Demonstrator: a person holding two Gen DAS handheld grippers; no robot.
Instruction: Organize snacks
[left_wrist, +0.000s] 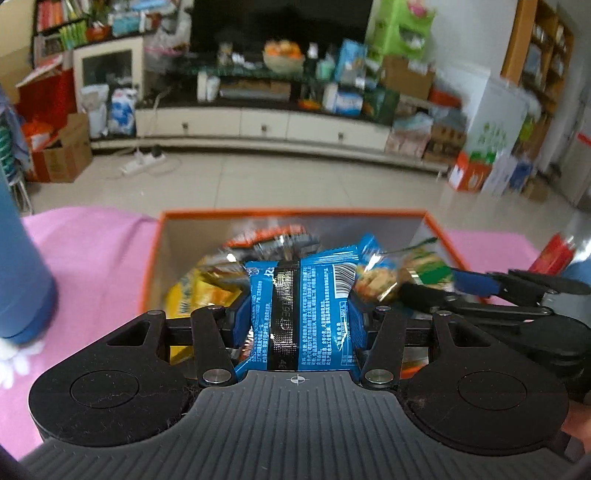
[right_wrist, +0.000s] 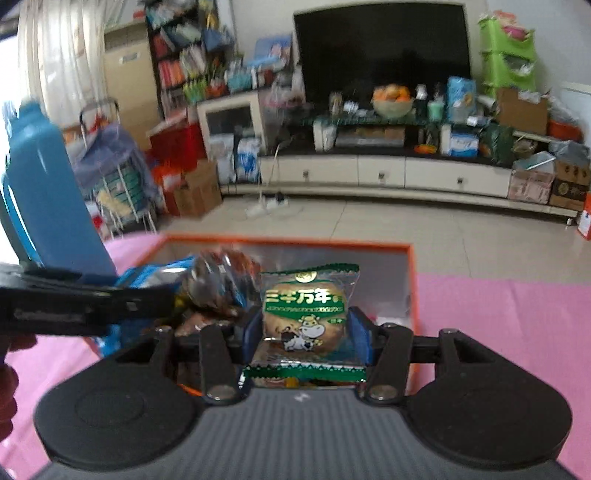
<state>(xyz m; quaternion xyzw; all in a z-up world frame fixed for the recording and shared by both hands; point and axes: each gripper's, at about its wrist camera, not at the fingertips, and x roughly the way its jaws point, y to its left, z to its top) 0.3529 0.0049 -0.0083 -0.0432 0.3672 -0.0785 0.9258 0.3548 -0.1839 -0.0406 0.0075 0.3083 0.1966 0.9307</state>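
- Over the orange box on the pink cloth, both grippers carry one packet each.
- Left gripper: fingers clenched on a blue packet, held above the box contents. Its long axis runs along the fingers, away from the camera; the printed back with the barcode faces up.
- Right gripper: fingers clenched on a green packet, held above the near part of the box. Its front label faces the camera; the serrated seams lie at the near and far ends, so the long axis also runs along the fingers.
- Progress, as a judgement: several snacks, including a yellow packet, already lie in the box; the two held packets are not yet set down.
- A blue bottle stands on the cloth, left of the box.
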